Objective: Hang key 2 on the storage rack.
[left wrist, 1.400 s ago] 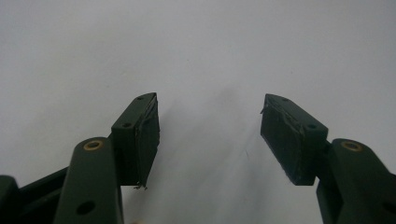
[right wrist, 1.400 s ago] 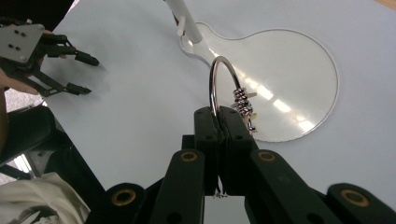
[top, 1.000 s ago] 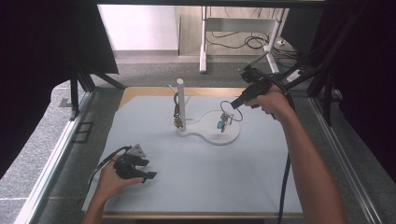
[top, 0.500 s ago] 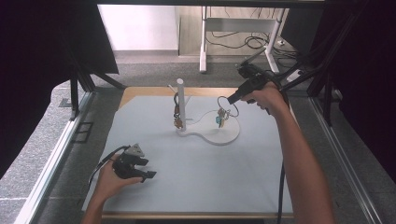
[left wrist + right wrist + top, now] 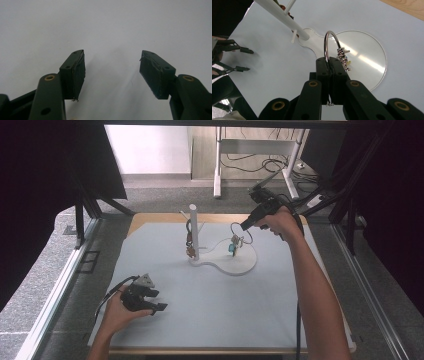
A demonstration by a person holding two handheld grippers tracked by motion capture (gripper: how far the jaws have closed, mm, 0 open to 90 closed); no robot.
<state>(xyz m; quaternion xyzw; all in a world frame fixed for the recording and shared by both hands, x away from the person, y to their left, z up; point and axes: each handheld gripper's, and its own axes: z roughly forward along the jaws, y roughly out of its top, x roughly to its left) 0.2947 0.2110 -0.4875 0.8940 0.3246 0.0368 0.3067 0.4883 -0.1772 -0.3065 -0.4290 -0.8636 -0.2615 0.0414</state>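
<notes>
Counter carries the left tool, jaws apart on nothing, resting low. Right of it, a white stand with pegs rises from its base. Farther right, the right tool is clamped on a key ring, keys dangling beneath. The ring looks light, stiff and slippery; pinching its bare wire seems best.
</notes>
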